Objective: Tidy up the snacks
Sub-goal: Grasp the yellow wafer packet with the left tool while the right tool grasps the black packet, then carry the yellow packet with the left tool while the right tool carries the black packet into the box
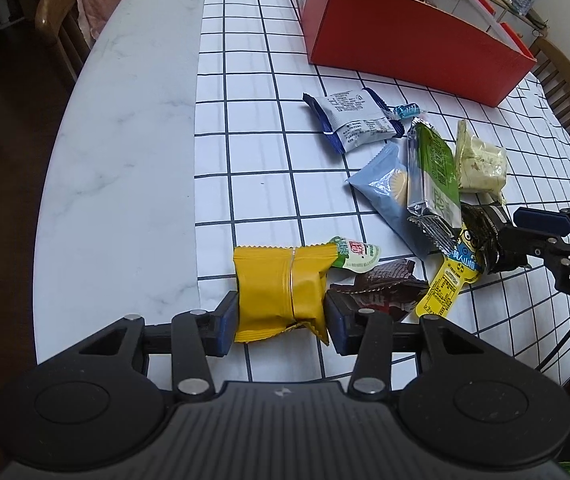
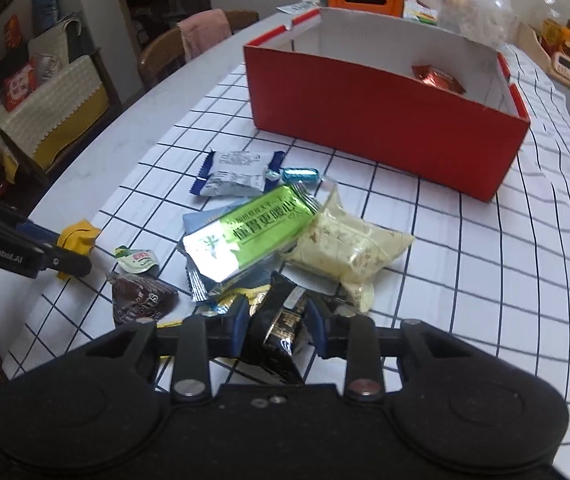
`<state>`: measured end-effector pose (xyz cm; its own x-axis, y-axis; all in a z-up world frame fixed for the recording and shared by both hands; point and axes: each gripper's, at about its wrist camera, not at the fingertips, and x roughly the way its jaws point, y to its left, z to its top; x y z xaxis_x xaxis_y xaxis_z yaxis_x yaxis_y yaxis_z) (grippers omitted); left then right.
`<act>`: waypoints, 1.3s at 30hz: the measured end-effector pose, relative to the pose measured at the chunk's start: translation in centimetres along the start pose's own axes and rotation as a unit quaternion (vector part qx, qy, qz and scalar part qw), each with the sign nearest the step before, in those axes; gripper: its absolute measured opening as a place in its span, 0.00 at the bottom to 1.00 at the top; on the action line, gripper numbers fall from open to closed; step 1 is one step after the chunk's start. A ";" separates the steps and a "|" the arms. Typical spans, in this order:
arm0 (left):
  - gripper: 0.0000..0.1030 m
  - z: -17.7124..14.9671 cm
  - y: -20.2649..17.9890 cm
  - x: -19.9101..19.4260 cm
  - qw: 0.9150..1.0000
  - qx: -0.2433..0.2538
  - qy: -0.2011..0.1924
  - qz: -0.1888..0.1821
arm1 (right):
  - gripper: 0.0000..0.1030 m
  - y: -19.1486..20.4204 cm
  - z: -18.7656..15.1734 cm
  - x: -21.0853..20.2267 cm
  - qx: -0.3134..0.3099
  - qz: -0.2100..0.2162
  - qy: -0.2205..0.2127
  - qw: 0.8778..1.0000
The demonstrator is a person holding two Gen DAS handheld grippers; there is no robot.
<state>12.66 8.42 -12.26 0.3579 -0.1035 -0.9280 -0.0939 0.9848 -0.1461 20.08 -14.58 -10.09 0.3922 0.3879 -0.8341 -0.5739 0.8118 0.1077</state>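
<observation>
Left wrist view: left tool (image 1: 282, 316) clamped on yellow snack pack (image 1: 281, 292), blue pads pressing both sides; pack sits at the seam between bare marble worktop (image 1: 125, 128) and grid cloth (image 1: 253, 152). Just right of it: small green-white sachet (image 1: 355, 254) and brown M&M's bag (image 1: 381, 288), touching each other. Farther right, snack pile: white-blue wafer pack (image 1: 349, 120), light-blue biscuit pack (image 1: 389, 196), green foil bar (image 1: 435, 176) lying across the biscuit pack, cream pastry pack (image 1: 481, 160) beside the bar, yellow Minions stick pack (image 1: 451, 280).

Right wrist view: right tool (image 2: 276, 328) closed on black snack pack (image 2: 281, 332), at near edge of pile, pack tilted. Red cardboard box (image 2: 365, 120) stands beyond pile, well apart, open top, white inside; one red-brown wrapper (image 2: 437, 78) inside near the far-right corner. Teal candy (image 2: 299, 175) touches the wafer pack.
</observation>
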 end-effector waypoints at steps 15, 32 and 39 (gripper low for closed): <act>0.43 -0.4 0.0 -0.2 1.000 0.000 -0.003 0.001 | 0.45 -0.2 -0.6 2.6 0.092 -0.023 0.040 0.995; 0.43 -0.5 0.1 -0.3 1.000 -0.001 -0.008 0.002 | 0.32 0.0 -0.7 2.3 0.085 -0.028 0.024 0.996; 0.43 0.4 -0.1 -1.5 1.000 -0.003 -0.027 0.000 | 0.32 -0.5 -0.2 0.2 0.098 -0.022 0.000 0.995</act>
<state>12.52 8.49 -10.70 0.4073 -0.0964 -0.9082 -0.0993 0.9839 -0.1489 20.24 -14.98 -10.42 0.4137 0.3506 -0.8402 -0.4047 0.8975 0.1753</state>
